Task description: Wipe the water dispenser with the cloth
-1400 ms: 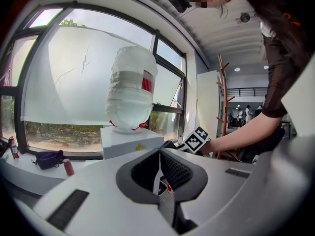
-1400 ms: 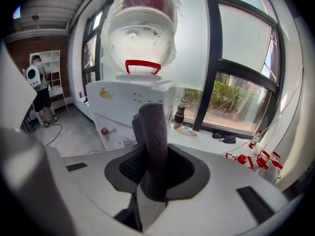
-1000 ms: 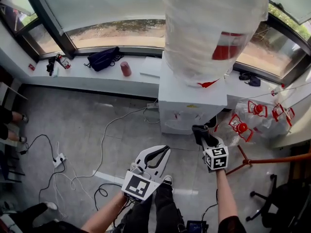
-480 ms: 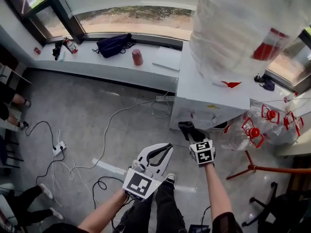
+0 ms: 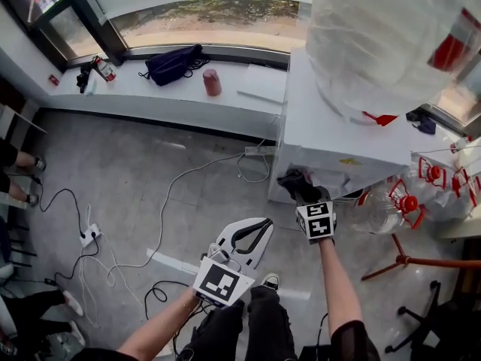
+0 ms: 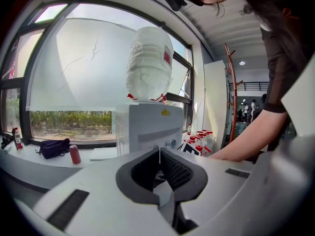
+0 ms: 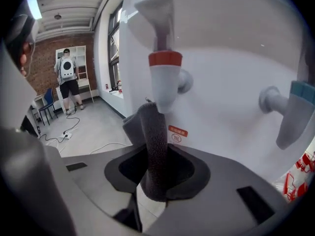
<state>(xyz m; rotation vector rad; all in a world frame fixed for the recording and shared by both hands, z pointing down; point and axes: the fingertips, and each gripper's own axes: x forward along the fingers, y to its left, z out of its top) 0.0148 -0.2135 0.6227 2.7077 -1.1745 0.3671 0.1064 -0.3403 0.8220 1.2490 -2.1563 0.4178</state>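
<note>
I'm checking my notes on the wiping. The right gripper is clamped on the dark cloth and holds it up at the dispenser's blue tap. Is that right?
Not quite. The right gripper is clamped on the dark cloth, but the cloth's upper end is at the red-capped tap. The blue tap is off to the side, clear of the cloth. The right gripper view shows this.

The right gripper [image 5: 307,196] has pushed forward and up from where it was a second ago. The cloth [image 5: 295,180] clamped in its jaws, earlier low at the foot of the water dispenser [image 5: 319,138], now reaches the red-capped tap [image 7: 165,77] just ahead of the jaw tips (whether it touches is unclear). The head view has swung left.
</note>
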